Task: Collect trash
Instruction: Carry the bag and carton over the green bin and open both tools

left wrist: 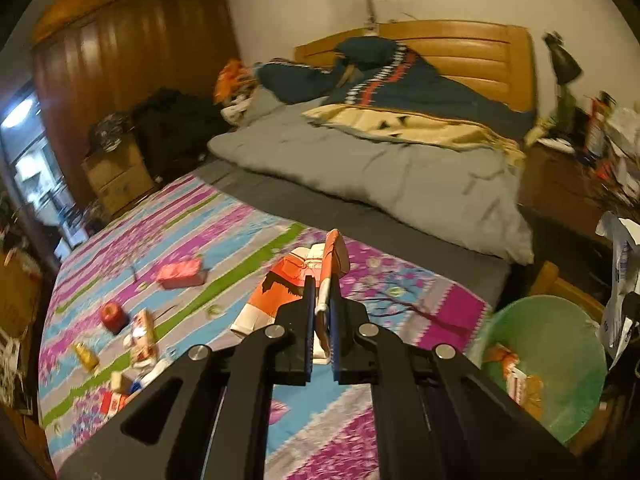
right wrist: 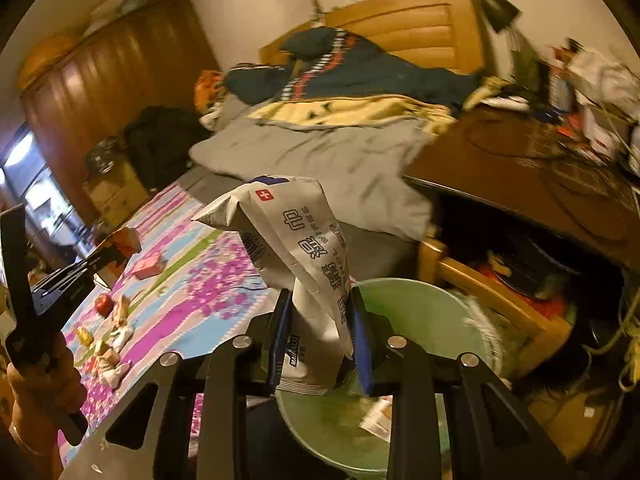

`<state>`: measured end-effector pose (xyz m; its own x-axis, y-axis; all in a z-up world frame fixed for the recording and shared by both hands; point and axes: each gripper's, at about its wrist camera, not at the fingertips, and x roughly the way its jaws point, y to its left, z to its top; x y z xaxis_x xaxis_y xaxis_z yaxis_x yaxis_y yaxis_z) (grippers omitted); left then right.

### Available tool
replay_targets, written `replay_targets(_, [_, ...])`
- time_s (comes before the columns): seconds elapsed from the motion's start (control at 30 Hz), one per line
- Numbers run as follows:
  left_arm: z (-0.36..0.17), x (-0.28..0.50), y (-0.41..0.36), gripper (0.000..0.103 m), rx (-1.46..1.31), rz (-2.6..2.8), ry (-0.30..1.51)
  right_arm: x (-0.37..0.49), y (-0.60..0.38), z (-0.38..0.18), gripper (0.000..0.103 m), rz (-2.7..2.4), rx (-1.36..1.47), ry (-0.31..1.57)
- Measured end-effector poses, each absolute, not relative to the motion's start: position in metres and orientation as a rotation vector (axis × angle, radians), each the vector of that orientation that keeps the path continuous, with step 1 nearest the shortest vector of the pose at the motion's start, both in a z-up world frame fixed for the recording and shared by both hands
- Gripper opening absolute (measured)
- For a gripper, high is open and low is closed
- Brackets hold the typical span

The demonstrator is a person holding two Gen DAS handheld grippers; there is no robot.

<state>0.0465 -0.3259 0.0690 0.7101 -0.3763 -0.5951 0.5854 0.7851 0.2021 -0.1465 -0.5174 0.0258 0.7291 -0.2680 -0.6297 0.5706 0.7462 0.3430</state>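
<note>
Both grippers are loaded. The left gripper (left wrist: 321,304) is clamped on a flattened orange carton (left wrist: 288,284) over the bed, not yet at the green bin (left wrist: 560,356). The right gripper (right wrist: 320,320) is pinched on a white wipes packet (right wrist: 296,232), right above the bin's rim. A couple of wrappers are already inside the bin. Plenty left though: a pink pack (left wrist: 180,274), a red apple (left wrist: 113,315) and a bunch of small wrappers (left wrist: 140,336) sit farther from the bin on the bedsheet (left wrist: 248,216).
</note>
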Motion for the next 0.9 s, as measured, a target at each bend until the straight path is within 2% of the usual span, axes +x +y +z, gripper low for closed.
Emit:
replay_targets(0.47, [0.044, -0.010, -0.413, 0.005, 0.536, -0.741, 0.542, -0.211, -0.556, -0.002, 0.030, -0.600, 0.685, 0.596])
replay_targets(0.9, [0.006, -0.042, -0.440, 0.006, 0.650, -0.869, 0.613, -0.231, -0.559, -0.027, 0.030, -0.600, 0.811, 0.612])
